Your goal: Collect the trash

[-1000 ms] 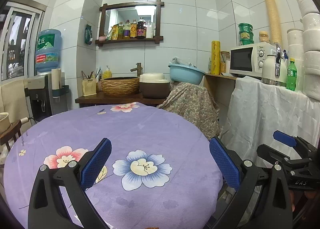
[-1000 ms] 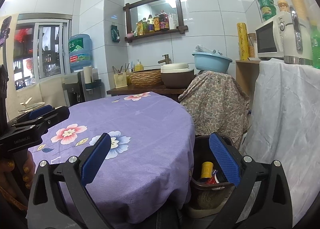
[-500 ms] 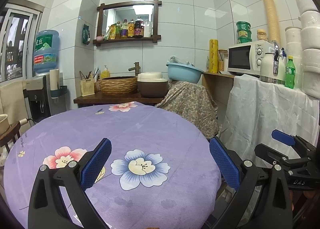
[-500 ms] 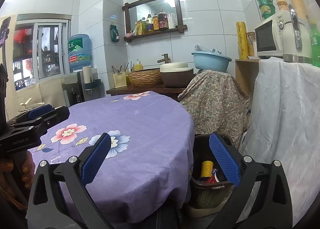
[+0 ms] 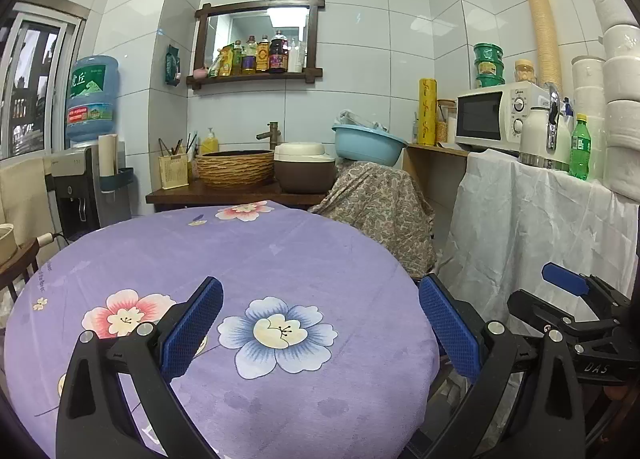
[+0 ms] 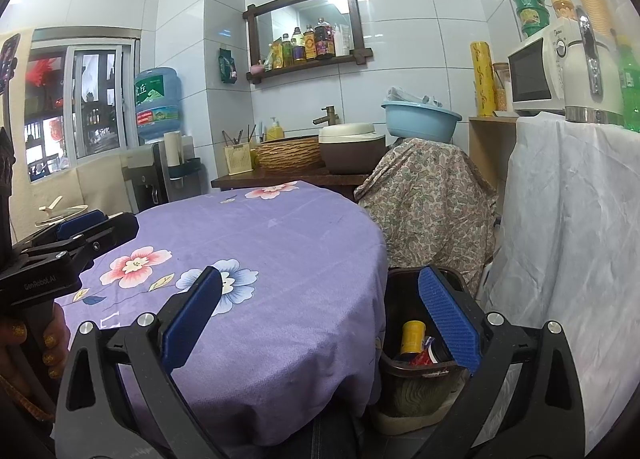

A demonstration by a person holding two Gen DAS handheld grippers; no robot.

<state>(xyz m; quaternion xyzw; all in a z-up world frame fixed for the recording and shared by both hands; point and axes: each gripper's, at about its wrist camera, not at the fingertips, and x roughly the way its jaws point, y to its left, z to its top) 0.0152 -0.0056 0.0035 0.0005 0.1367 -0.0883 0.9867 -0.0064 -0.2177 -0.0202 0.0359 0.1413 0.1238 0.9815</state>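
While both grippers hang above the round table's purple cloth [image 5: 280, 259], neither one holds anything. On the left gripper [image 5: 320, 323] the 2 blue-padded fingers [image 5: 192, 323] are spread wide over the blue flower print [image 5: 278, 333] near the table's front edge. On the right gripper [image 6: 320, 323] the fingers are spread just as wide, 1 pad [image 6: 192, 317] over the cloth and the other in front of the dark bin [image 6: 404, 369] that stands on the floor just beside the table, on its right. Inside that bin lie a yellow can [image 6: 413, 335] and a red wrapper [image 6: 425, 355]; what else it holds I cannot tell. From the right wrist view, a hand [image 6: 40, 343] grips the left gripper's handle at the left edge. Behind the table stand a woven basket [image 5: 235, 167], a light blue basin [image 5: 367, 143] and a white microwave [image 5: 498, 118].
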